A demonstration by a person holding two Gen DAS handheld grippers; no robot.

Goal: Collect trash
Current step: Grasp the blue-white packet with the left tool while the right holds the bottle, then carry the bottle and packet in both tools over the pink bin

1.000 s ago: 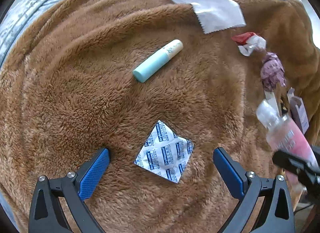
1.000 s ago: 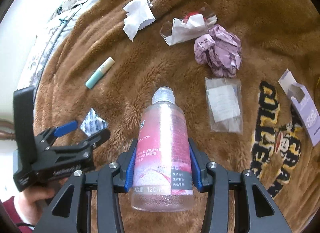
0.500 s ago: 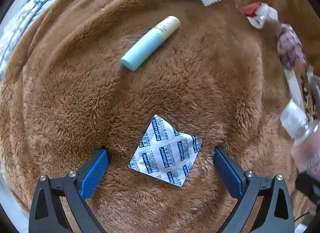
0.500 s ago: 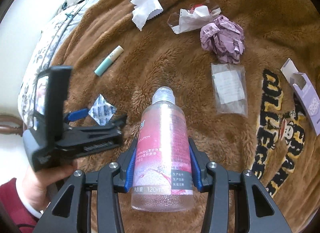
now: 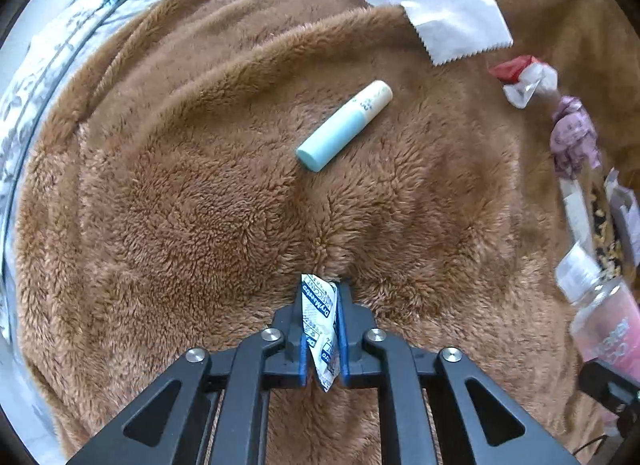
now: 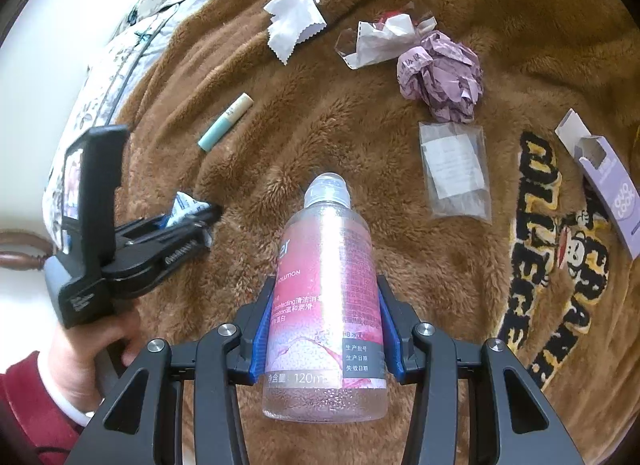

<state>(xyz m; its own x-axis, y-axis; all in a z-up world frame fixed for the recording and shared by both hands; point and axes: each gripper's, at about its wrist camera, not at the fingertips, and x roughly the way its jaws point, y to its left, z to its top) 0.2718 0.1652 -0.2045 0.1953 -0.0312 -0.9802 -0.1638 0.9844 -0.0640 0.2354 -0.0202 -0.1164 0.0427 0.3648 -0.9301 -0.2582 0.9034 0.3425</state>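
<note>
Left gripper [image 5: 322, 329] is pinching the desiccant sachet [image 5: 318, 329] edge-on against the brown fleece blanket [image 5: 180, 193] (likely so the thin packet lifts cleanly), while the right gripper [image 6: 326, 329] is clamping the pink bottle [image 6: 326, 305], apparently carrying both pieces of trash at once.

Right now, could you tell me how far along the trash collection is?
Nothing looks binned yet; no bin is in view. In hand: the left gripper is shut on the desiccant packet, and the right gripper is shut on the pink bottle. Left on the brown blanket: the white wrapper, clear wrapper, crumpled purple paper, clear bag, purple box and the lip balm.
</note>
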